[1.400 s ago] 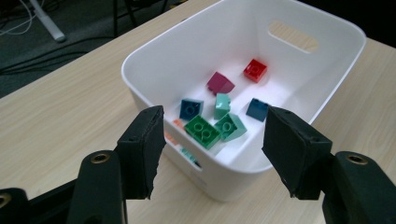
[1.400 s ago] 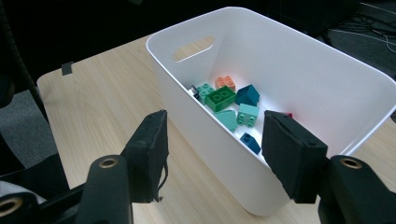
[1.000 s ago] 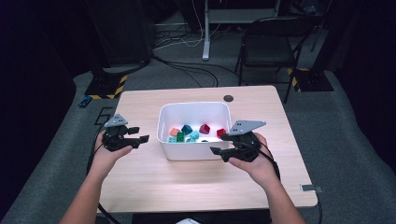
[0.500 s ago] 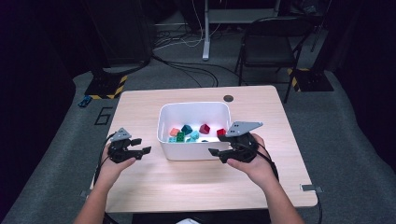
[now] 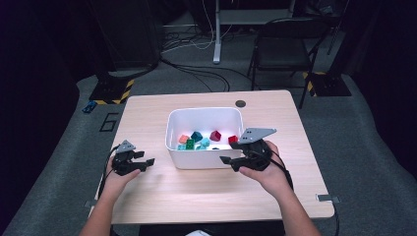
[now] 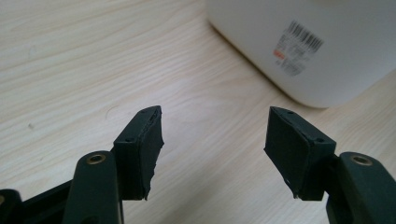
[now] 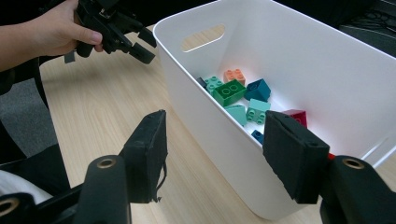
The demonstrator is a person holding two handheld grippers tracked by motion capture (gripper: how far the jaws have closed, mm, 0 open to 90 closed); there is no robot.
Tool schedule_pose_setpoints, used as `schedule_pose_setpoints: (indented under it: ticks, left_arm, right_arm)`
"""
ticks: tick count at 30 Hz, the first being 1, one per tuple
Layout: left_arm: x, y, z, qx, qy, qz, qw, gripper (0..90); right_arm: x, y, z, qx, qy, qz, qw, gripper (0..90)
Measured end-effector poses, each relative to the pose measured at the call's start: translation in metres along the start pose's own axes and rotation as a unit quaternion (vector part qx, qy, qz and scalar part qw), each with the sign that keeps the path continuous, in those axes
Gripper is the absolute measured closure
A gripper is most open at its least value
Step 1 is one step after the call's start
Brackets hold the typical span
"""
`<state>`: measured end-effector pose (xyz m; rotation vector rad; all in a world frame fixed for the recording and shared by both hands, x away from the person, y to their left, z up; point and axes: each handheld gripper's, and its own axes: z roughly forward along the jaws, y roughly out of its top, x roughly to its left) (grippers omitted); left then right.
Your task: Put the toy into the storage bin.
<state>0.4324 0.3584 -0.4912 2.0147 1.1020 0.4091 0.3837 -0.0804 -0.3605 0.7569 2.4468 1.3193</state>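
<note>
Biggest worry: the white bin (image 5: 205, 136) sits mid-table and looks light, so the right gripper (image 5: 235, 152), jaws spread and empty at its near right corner, could shove it instead of reaching the toy bricks (image 5: 198, 140) inside. Left gripper (image 5: 145, 161) is released too, low over bare wood. Pale wooden table (image 5: 196, 191), grey carpet, dark room, chair (image 5: 285, 46) behind.

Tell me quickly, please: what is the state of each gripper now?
Left gripper: jaws open, holding nothing, over the table.
Right gripper: jaws open, holding nothing, beside the white bin.
</note>
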Motion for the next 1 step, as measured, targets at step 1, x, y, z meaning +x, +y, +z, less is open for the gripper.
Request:
schedule_pose_setpoints:
  ticks: [1]
  left_arm:
    - [0.0015,-0.0011,0.0008,0.006,0.001,-0.006,1.0,36.1]
  right_arm:
    - [-0.0003,0.0,0.0001,0.0,-0.001,0.0,1.0,39.8]
